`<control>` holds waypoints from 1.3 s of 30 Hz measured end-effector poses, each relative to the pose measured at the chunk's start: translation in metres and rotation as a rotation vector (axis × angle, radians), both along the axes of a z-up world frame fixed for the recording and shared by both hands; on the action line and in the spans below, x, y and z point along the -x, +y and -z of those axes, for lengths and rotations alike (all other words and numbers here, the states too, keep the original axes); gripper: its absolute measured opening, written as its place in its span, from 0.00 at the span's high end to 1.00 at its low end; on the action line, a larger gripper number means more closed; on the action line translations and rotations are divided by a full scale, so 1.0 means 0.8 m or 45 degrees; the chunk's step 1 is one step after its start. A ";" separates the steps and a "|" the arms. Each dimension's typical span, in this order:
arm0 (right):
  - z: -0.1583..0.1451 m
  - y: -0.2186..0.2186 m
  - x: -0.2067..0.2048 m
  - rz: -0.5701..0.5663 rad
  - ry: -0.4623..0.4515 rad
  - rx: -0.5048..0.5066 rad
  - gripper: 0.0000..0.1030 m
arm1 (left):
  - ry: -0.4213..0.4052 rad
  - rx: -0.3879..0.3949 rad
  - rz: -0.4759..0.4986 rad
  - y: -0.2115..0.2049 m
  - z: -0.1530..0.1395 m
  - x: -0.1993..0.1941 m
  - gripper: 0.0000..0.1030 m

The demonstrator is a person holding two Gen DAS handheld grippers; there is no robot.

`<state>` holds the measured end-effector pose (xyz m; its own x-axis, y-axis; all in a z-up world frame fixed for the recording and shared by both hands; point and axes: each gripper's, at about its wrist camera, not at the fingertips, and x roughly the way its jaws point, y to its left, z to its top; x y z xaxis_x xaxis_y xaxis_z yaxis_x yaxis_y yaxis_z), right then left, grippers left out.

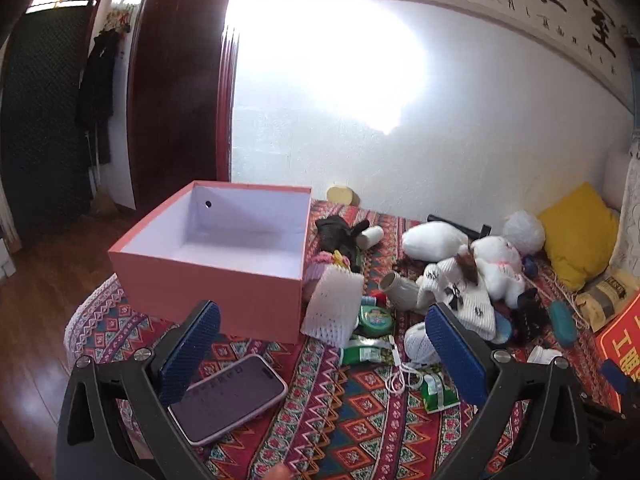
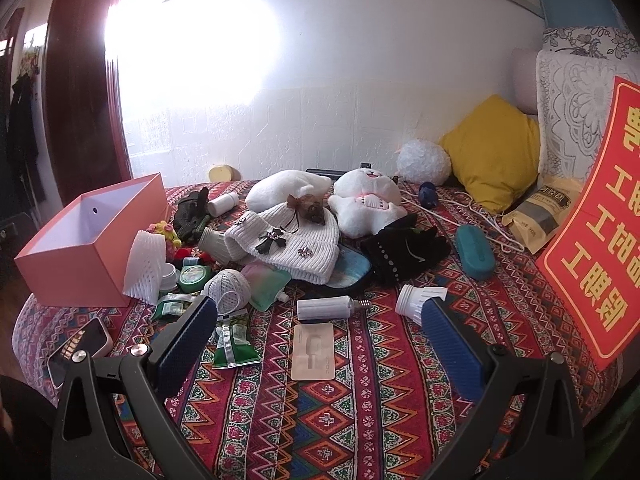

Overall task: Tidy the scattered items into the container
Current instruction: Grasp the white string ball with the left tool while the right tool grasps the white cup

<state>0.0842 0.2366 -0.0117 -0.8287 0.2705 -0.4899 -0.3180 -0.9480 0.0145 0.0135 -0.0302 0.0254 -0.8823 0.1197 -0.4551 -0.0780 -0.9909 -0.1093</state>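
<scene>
An empty pink box [image 1: 208, 276] [image 2: 76, 256] stands on the patterned bedspread at the left. Scattered to its right lie a white foam net sleeve [image 1: 334, 308] [image 2: 146, 266], a green tin [image 1: 374, 318], a white knit hat [image 2: 288, 240], a plush rabbit [image 2: 368, 200], black gloves [image 2: 404, 250], a ball of string [image 2: 228, 288], a white bulb [image 2: 324, 307] and a pink card [image 2: 313, 351]. My left gripper [image 1: 320, 340] hangs open in front of the box, its left finger over a phone [image 1: 228, 396]. My right gripper [image 2: 316, 332] is open above the card and bulb.
A yellow pillow [image 2: 494, 152], a paper bag [image 2: 536, 212], a teal case [image 2: 475, 251] and a red sign [image 2: 600, 216] crowd the right side. A white wall runs behind the bed. The bed's rounded edge [image 1: 86, 320] drops to a wooden floor on the left.
</scene>
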 end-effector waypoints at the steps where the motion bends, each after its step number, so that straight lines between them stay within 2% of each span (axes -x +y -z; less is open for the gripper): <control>1: -0.001 0.002 -0.003 0.000 0.006 0.002 0.01 | 0.014 0.019 -0.011 -0.002 -0.001 0.000 0.00; 3: -0.003 0.009 -0.008 0.013 0.014 0.011 0.01 | 0.009 0.040 -0.001 -0.004 0.001 0.001 0.00; 7: 0.000 0.032 -0.017 0.062 0.024 0.046 0.01 | -0.081 0.034 0.070 0.011 0.019 0.004 0.00; 9: 0.006 0.048 -0.023 0.101 0.048 0.060 0.01 | -0.111 0.040 0.131 0.028 0.026 0.000 0.00; 14: 0.027 0.087 -0.024 0.191 0.013 0.123 0.01 | -0.200 0.074 0.290 0.092 0.042 -0.003 0.00; 17: 0.031 0.103 -0.023 0.211 -0.003 0.162 0.01 | -0.195 0.133 0.341 0.127 0.038 0.000 0.00; 18: 0.032 0.105 -0.020 0.209 0.009 0.137 0.01 | -0.177 0.156 0.345 0.136 0.035 0.003 0.00; 23: 0.032 0.129 0.049 0.089 -0.217 0.037 0.01 | -0.127 0.168 0.352 0.171 0.011 0.035 0.00; 26: 0.028 0.153 0.087 0.113 -0.311 0.048 0.01 | -0.112 0.150 0.365 0.194 0.003 0.057 0.00; 28: 0.036 0.167 0.100 0.174 -0.328 0.025 0.01 | -0.133 0.121 0.379 0.202 0.016 0.067 0.00; 30: 0.062 0.178 0.099 0.237 -0.376 0.028 0.01 | -0.171 0.122 0.382 0.203 0.043 0.074 0.00; 33: 0.108 0.193 0.094 0.254 -0.492 0.162 0.01 | -0.281 0.160 0.387 0.213 0.088 0.097 0.00; 35: 0.117 0.201 0.099 0.219 -0.508 0.247 0.01 | -0.342 0.181 0.378 0.222 0.108 0.114 0.00; 36: 0.118 0.202 0.102 0.211 -0.499 0.257 0.01 | -0.357 0.171 0.379 0.225 0.116 0.119 0.00; 39: 0.123 0.204 0.114 0.238 -0.522 0.184 0.01 | -0.375 0.220 0.372 0.241 0.136 0.134 0.00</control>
<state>-0.0070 0.3998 -0.1104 -0.5023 0.3015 -0.8104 -0.4903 -0.8713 -0.0203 -0.0934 0.1627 -0.0837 -0.6523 0.2450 -0.7173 -0.3480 -0.9375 -0.0038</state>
